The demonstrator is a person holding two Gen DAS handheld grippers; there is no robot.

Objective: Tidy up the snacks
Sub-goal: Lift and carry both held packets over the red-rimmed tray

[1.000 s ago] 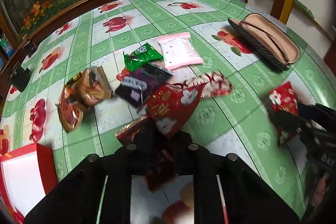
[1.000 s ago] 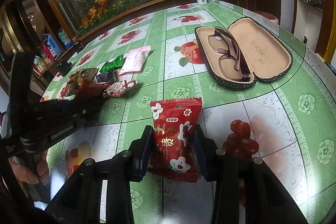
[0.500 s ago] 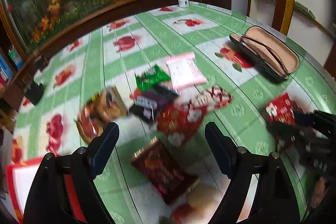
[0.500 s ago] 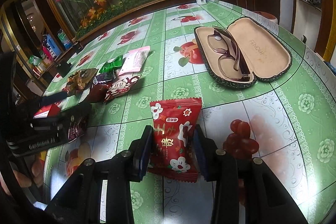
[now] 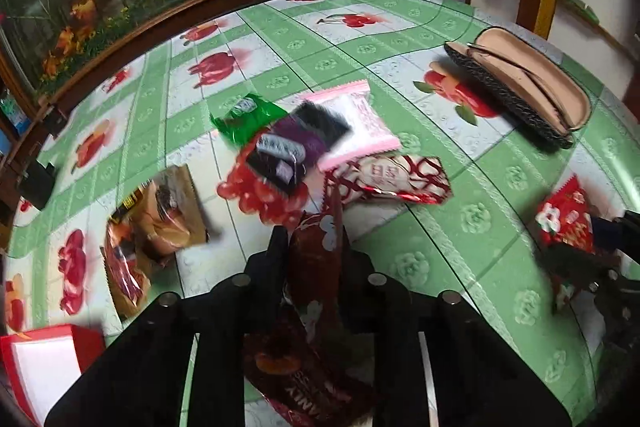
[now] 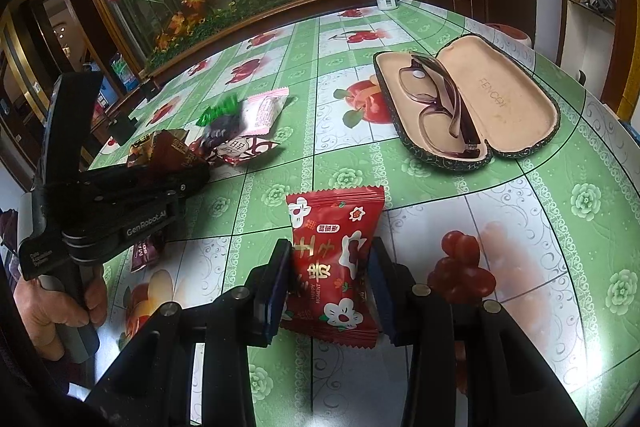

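Green fruit-print tablecloth (image 6: 440, 195): right gripper (image 6: 330, 275) pinches the red snack packet (image 6: 334, 259) between its jaws, left gripper (image 5: 314, 255) clamps a dark-red wrapper (image 5: 316, 259), both ready for sorting.

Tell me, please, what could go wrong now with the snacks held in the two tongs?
The left tongs pinch only a crumpled dark red packet; it might slip or crush. Another dark packet lies under them and could be dragged. The right tongs hold the red candy packet by its sides, so it may buckle.

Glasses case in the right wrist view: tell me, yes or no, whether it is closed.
No. The glasses case lies open on the table, its tan lining showing and a pair of glasses resting in one half.
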